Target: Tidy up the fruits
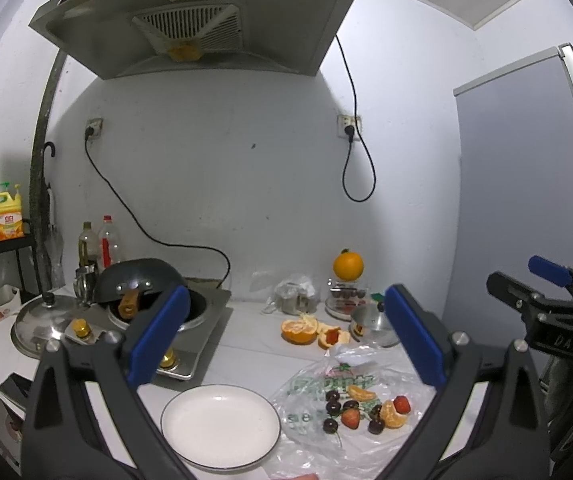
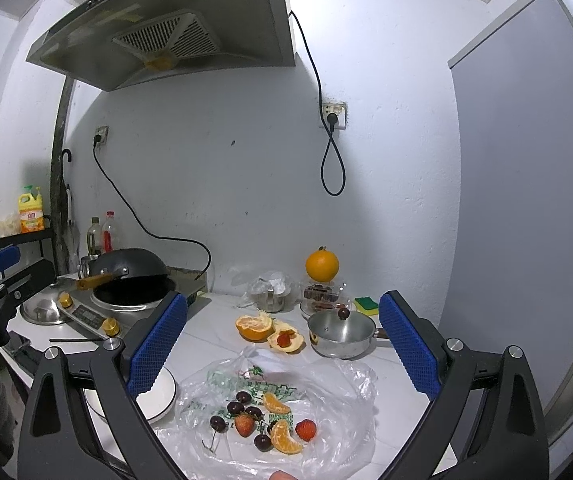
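Observation:
A clear plastic bag (image 2: 326, 392) lies flat on the white counter with several dark cherries (image 2: 235, 407), strawberries (image 2: 244, 425) and orange segments (image 2: 284, 438) on it; it also shows in the left wrist view (image 1: 310, 384). An empty white plate (image 1: 220, 426) sits left of the bag, partly hidden in the right wrist view (image 2: 158, 398). My left gripper (image 1: 286, 340) is open and empty above the plate and bag. My right gripper (image 2: 282, 346) is open and empty above the fruit. It also shows at the right of the left wrist view (image 1: 542, 284).
A peeled orange and its peel (image 2: 252, 328) lie behind the bag, next to a small steel pot (image 2: 340, 336). A whole orange (image 2: 321, 265) tops a container at the wall. A stove with a black wok (image 2: 130, 270) and a steel lid (image 1: 42, 320) stand at the left.

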### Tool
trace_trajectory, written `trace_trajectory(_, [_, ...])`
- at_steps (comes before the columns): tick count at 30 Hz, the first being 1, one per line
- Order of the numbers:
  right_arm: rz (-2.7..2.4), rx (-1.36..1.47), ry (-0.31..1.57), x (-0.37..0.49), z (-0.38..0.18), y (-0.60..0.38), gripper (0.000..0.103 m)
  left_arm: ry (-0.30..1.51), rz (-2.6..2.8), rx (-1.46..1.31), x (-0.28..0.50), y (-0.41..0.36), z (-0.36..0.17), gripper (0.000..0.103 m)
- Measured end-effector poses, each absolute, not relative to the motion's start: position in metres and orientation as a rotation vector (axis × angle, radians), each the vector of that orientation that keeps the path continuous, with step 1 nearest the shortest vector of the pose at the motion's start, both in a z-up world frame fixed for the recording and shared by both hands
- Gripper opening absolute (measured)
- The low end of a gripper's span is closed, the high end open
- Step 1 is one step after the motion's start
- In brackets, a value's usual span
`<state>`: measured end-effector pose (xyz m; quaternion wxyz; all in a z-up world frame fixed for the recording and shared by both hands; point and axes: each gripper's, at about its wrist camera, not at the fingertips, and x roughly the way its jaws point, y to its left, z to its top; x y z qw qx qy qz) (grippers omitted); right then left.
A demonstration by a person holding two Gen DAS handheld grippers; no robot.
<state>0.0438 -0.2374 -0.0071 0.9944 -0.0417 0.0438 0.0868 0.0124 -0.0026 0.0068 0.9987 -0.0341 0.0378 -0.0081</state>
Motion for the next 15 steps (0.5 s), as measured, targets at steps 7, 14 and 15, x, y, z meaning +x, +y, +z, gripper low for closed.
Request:
trace_trajectory(7, [0.183,-0.085,0.093,0.0447,-0.0121,-0.235,0.098,0.076,-0.017,-0.07,0.0121,-0.0036,0.009,0.099])
trace_trajectory(14, [0.185,-0.085,0.093,0.0454,-0.0116,-0.2356,0.098,0.077,-0.018,-0.072,0.0112,-0.003,0.0101,0.099])
trace_trajectory(15, [0.186,-0.086,0.093,0.0447,-0.0125,-0.2357,0.098,0.078,-0.018,-0.072,0.0114,-0.0024,0.0104,0.099])
